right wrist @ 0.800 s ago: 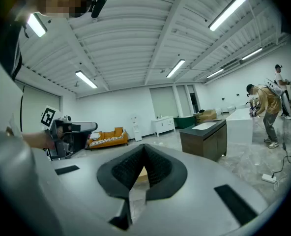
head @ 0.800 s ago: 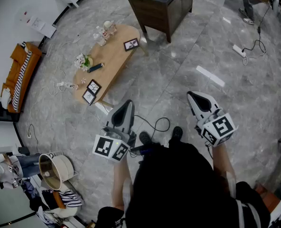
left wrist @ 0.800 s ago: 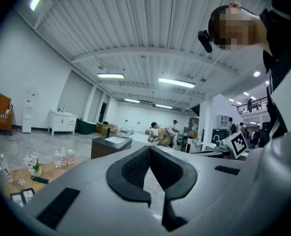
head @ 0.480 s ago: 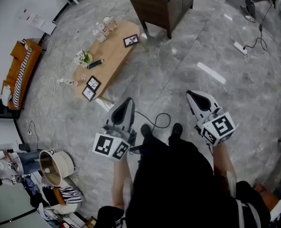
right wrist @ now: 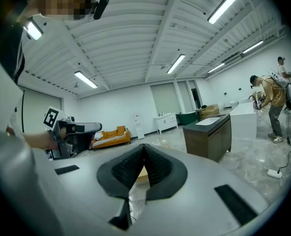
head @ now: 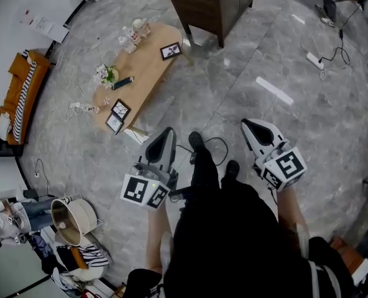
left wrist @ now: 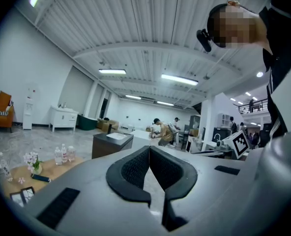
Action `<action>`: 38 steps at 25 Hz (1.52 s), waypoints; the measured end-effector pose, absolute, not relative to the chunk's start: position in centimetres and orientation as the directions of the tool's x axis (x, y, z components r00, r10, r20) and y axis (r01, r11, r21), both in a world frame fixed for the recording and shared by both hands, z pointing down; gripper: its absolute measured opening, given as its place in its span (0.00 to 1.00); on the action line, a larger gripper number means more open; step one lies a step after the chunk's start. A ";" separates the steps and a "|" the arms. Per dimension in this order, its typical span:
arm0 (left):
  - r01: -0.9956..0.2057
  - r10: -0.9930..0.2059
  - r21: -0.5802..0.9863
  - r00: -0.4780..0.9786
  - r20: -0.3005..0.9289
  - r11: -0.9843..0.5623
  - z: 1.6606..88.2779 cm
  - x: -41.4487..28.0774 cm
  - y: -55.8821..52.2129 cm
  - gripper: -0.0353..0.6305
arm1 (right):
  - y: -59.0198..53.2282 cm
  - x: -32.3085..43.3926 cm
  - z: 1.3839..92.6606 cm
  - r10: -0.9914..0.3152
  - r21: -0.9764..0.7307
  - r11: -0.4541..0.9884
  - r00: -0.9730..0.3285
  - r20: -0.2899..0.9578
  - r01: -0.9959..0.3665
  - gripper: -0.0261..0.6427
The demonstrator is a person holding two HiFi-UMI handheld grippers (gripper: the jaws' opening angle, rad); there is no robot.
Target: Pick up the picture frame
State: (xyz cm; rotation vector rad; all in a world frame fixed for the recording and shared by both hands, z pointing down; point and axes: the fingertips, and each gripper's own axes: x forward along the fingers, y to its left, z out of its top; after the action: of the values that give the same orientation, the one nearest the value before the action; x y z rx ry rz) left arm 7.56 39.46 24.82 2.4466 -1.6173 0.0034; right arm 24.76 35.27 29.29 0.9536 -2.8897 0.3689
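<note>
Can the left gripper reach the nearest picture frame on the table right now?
Probably not yet. The left gripper is shut and hangs over floor, well short of the table where the frame lies. Nothing seems to block the way, so stepping closer should do it.

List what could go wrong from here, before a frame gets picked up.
1. A black cable loops on the floor right by the person's shoe; a step could snag it.
2. The left gripper and the right gripper are both shut and empty; they would need to open before reaching in.
3. One frame lies close beside another at the near end of the table; a nudge might push one off.
</note>
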 end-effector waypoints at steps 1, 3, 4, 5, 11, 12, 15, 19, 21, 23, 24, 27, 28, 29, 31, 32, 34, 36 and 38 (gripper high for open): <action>-0.906 -0.906 0.173 0.407 0.114 -0.385 25.0 7.2 38.7 0.08 | 34.6 24.4 29.4 -0.582 -0.206 0.772 -0.799 0.149 -0.601 0.06; -0.895 -0.897 0.174 0.431 0.101 -0.410 25.1 6.2 37.1 0.08 | 33.1 23.4 29.5 -0.600 -0.207 0.758 -0.786 0.151 -0.618 0.06; -0.888 -0.891 0.174 0.444 0.090 -0.425 25.1 5.6 36.1 0.08 | 32.2 22.8 29.4 -0.609 -0.205 0.751 -0.778 0.152 -0.628 0.06; -0.881 -0.885 0.175 0.458 0.079 -0.440 25.0 4.9 35.1 0.08 | 31.2 22.2 29.1 -0.619 -0.201 0.743 -0.770 0.153 -0.638 0.06; -0.849 -0.856 0.172 0.515 0.050 -0.500 23.9 0.2 27.8 0.08 | 24.1 17.8 26.1 -0.670 -0.142 0.717 -0.731 0.134 -0.683 0.06; -0.843 -0.850 0.172 0.524 0.047 -0.510 23.7 -0.7 26.9 0.08 | 23.2 16.8 25.6 -0.677 -0.137 0.712 -0.725 0.128 -0.689 0.06; -0.827 -0.835 0.172 0.549 0.041 -0.535 23.4 -3.2 24.4 0.08 | 20.9 13.8 25.0 -0.688 -0.129 0.703 -0.715 0.122 -0.699 0.06; -0.816 -0.826 0.200 0.561 0.051 -0.542 24.8 -6.7 21.7 0.08 | 19.0 10.1 26.1 -0.699 -0.132 0.688 -0.701 0.144 -0.714 0.06; -0.815 -0.827 0.223 0.558 0.060 -0.534 25.6 -8.1 20.8 0.08 | 18.6 8.7 26.8 -0.695 -0.143 0.686 -0.701 0.160 -0.713 0.06; -0.817 -0.831 0.239 0.553 0.067 -0.524 26.1 -9.1 20.0 0.08 | 17.9 8.0 27.5 -0.690 -0.151 0.684 -0.700 0.183 -0.714 0.06; -0.819 -0.833 0.247 0.548 0.069 -0.518 26.3 -9.6 19.6 0.08 | 17.4 7.8 27.8 -0.692 -0.152 0.679 -0.695 0.195 -0.718 0.06; -0.826 -0.842 0.272 0.532 0.086 -0.494 27.1 -10.8 18.2 0.08 | 15.6 7.4 28.0 -0.698 -0.153 0.667 -0.683 0.214 -0.730 0.06; -0.828 -0.844 0.277 0.528 0.094 -0.487 27.4 -11.1 17.9 0.08 | 15.1 7.2 28.1 -0.696 -0.155 0.667 -0.684 0.217 -0.728 0.06; -0.831 -0.846 0.282 0.523 0.102 -0.480 27.7 -11.3 17.5 0.08 | 14.6 7.1 28.2 -0.693 -0.158 0.669 -0.687 0.221 -0.726 0.06; -0.838 -0.852 0.289 0.511 0.115 -0.463 28.1 -11.8 16.8 0.08 | 13.4 6.7 28.8 -0.684 -0.167 0.671 -0.690 0.237 -0.722 0.06; -0.841 -0.855 0.293 0.504 0.120 -0.455 28.3 -12.1 16.3 0.08 | 12.8 6.6 29.1 -0.679 -0.174 0.671 -0.692 0.245 -0.721 0.06; -0.848 -0.863 0.297 0.489 0.125 -0.438 28.5 -12.7 15.2 0.08 | 11.2 6.0 29.4 -0.669 -0.186 0.677 -0.700 0.248 -0.713 0.06; -0.857 -0.871 0.292 0.475 0.126 -0.425 28.3 -13.3 13.7 0.08 | 9.3 5.2 29.1 -0.659 -0.188 0.690 -0.714 0.237 -0.699 0.06; -0.865 -0.875 0.279 0.464 0.135 -0.416 28.1 -13.7 12.0 0.08 | 7.1 4.7 28.9 -0.651 -0.188 0.702 -0.726 0.222 -0.687 0.06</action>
State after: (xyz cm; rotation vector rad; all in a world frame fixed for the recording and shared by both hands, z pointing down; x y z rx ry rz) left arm -13.74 12.00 28.08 2.4087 -1.4811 -0.0457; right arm 4.71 7.15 28.91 1.0940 -2.7692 0.3906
